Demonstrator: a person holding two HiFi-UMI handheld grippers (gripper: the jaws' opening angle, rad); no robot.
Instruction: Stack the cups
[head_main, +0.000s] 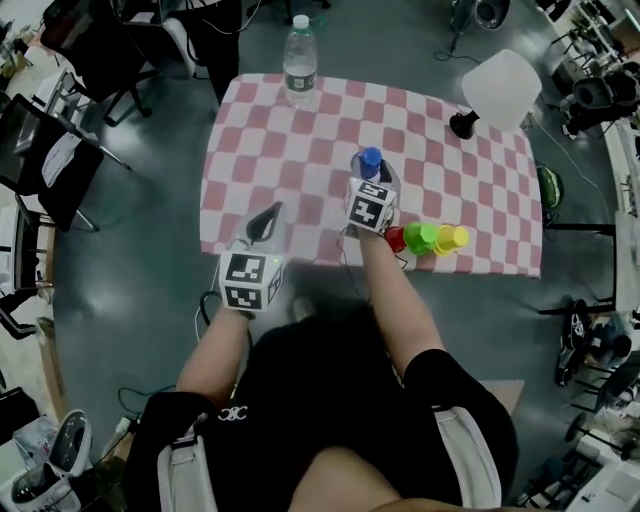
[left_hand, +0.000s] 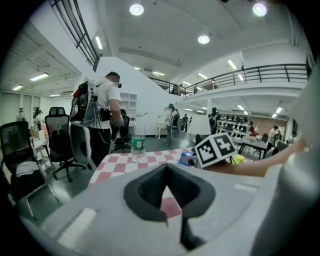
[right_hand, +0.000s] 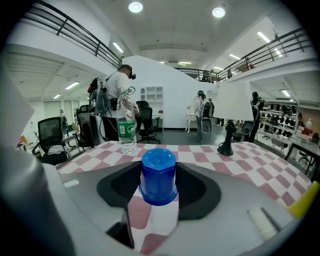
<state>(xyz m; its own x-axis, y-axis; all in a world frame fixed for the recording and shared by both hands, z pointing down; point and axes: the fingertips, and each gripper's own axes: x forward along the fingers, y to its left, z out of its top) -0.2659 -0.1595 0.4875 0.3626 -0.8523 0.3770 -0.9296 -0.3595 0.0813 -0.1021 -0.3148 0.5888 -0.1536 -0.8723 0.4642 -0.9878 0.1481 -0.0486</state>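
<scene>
Right gripper (head_main: 371, 170) is clamped on the blue cup (right_hand: 158, 175): cup upside down, jaws fairly wide on its sides, mid-table (head_main: 290, 150). Left gripper (left_hand: 166, 167) is closed and empty at the near edge. Red cup (head_main: 396, 238), green cup (head_main: 420, 237) and yellow cup (head_main: 452, 239) touch in a row, near right; can't tell if nested. My read: blue not yet stacked, it goes onto that group.

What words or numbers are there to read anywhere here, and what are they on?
Nothing here can be read as words or numbers.
On the water bottle: a green label, print too blurred to read.
On the marker cubes: black and white square patterns, no letters or numbers.
On the black shirt: a small white mark, too small to read.
On the blue cup: no print shows.
</scene>
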